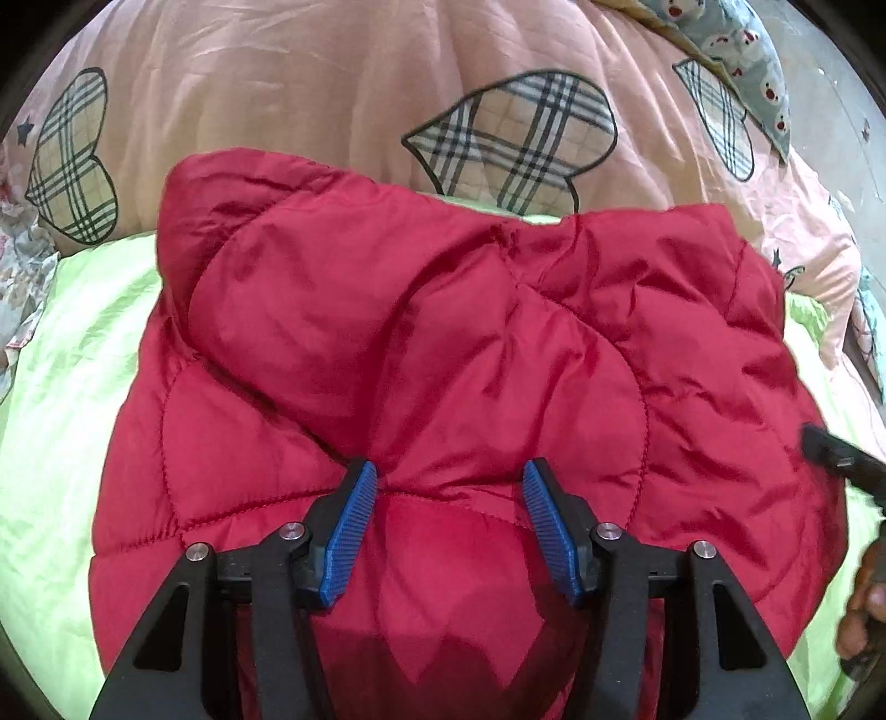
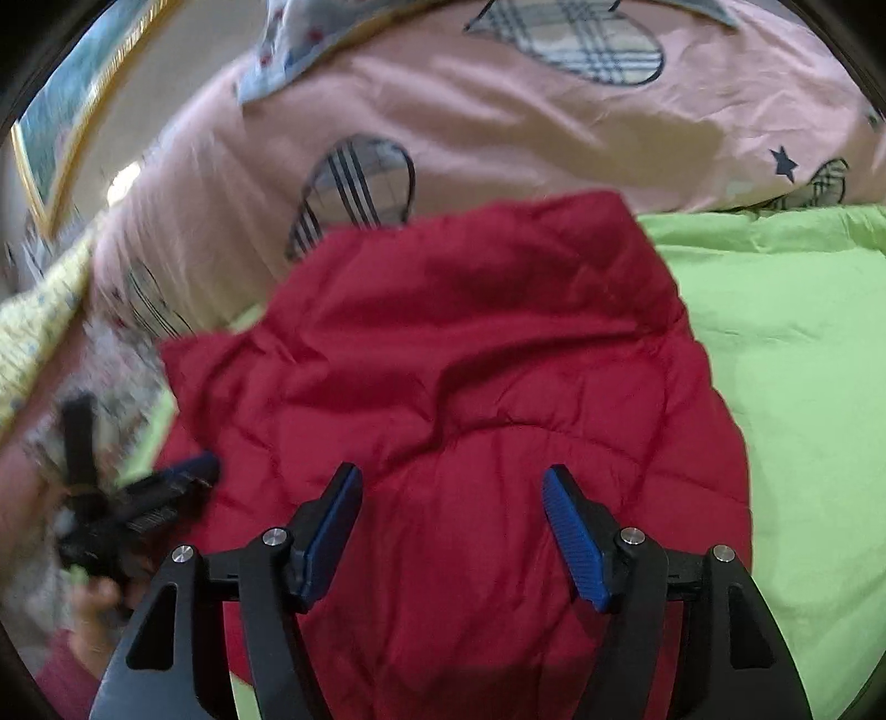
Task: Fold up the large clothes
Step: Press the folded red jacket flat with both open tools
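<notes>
A red quilted jacket lies folded into a puffy bundle on a lime-green sheet. My left gripper is at the bundle's near edge. Its blue pads press into a thick fold of red fabric that bulges between them and puckers at the left pad. In the right wrist view the jacket spreads under my right gripper, whose jaws stand wide apart above the fabric with nothing pinched. The left gripper shows blurred at the jacket's left edge. The right gripper pokes in at the far right of the left wrist view.
A pink quilt with plaid hearts is heaped behind the jacket, also seen as the pink quilt. A patterned pillow lies at the back right. The green sheet extends to the right. A hand is at the right edge.
</notes>
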`<state>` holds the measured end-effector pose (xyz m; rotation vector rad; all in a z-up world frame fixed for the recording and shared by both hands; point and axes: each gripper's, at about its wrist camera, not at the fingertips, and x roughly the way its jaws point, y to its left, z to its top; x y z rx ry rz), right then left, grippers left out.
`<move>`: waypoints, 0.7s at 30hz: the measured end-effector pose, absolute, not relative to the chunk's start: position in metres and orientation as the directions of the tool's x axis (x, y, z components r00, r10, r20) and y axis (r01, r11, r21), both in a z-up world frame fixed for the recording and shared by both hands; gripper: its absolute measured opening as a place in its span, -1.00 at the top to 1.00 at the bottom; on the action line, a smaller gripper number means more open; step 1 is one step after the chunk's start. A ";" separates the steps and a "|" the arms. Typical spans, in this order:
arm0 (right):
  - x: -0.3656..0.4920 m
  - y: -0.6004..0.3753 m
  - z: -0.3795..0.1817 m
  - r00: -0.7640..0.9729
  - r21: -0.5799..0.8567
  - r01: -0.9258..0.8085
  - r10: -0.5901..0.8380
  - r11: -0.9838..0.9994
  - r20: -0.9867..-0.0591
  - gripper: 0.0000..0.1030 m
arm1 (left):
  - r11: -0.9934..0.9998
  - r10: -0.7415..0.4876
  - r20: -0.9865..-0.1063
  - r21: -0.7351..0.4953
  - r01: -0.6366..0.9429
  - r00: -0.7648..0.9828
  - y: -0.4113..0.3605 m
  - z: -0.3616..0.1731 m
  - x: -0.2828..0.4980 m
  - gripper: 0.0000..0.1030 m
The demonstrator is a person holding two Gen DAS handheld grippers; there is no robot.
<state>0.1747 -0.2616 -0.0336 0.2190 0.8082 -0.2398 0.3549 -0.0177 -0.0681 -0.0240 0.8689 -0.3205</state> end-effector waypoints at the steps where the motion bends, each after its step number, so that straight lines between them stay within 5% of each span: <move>1: 0.182 -0.263 -0.039 0.649 0.077 0.301 -0.145 0.950 -0.747 -0.34 | 0.950 -0.295 -0.740 -0.158 0.271 0.604 -0.018 -0.066 0.353 -0.05; 7: 0.206 -0.286 -0.057 0.614 0.084 0.371 -0.176 0.925 -0.769 -0.35 | 0.941 -0.336 -0.685 -0.216 0.260 0.646 0.024 -0.038 0.323 0.02; 21: 0.223 -0.295 -0.068 0.611 0.122 0.400 -0.165 0.908 -0.774 -0.36 | 0.944 -0.330 -0.761 -0.269 0.191 0.559 0.032 -0.079 0.371 0.05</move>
